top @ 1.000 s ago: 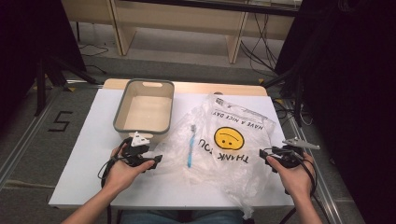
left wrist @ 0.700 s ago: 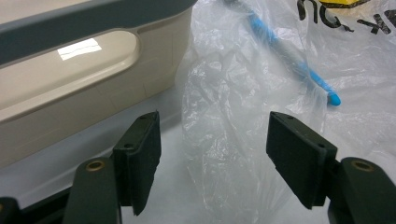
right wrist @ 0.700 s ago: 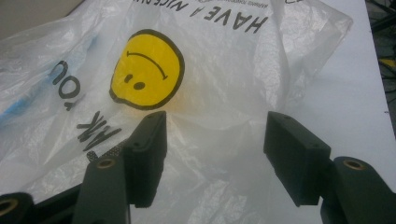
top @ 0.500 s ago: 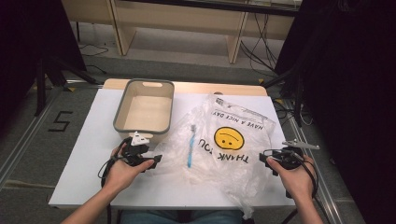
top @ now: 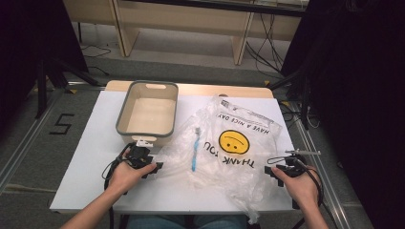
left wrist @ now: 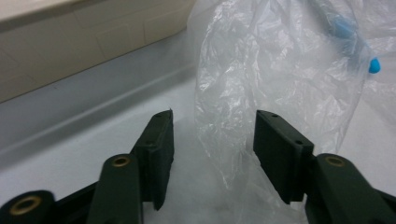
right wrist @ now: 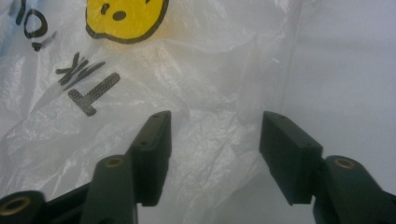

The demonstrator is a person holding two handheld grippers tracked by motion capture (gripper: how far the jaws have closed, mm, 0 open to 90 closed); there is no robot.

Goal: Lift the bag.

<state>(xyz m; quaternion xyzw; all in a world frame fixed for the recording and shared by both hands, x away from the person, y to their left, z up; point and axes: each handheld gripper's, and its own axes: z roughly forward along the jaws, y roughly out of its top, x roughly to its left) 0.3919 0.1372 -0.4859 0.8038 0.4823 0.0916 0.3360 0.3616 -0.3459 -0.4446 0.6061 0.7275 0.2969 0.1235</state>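
Plastic bag (top: 239, 148), centre right of the high view: thin clear film, crinkled and glossy, printed with a yellow face and black lettering. Toothbrush (top: 194, 149), centre, lying under the film: blue plastic. Bin (top: 149, 114), upper centre left: smooth, matt beige plastic with a grey rim. Table (top: 90, 157): smooth, matt white surface. Left gripper (left wrist: 212, 140) and right gripper (right wrist: 215, 140), along the bottom of their own views: matt black plastic jaws with brass-coloured metal inserts.
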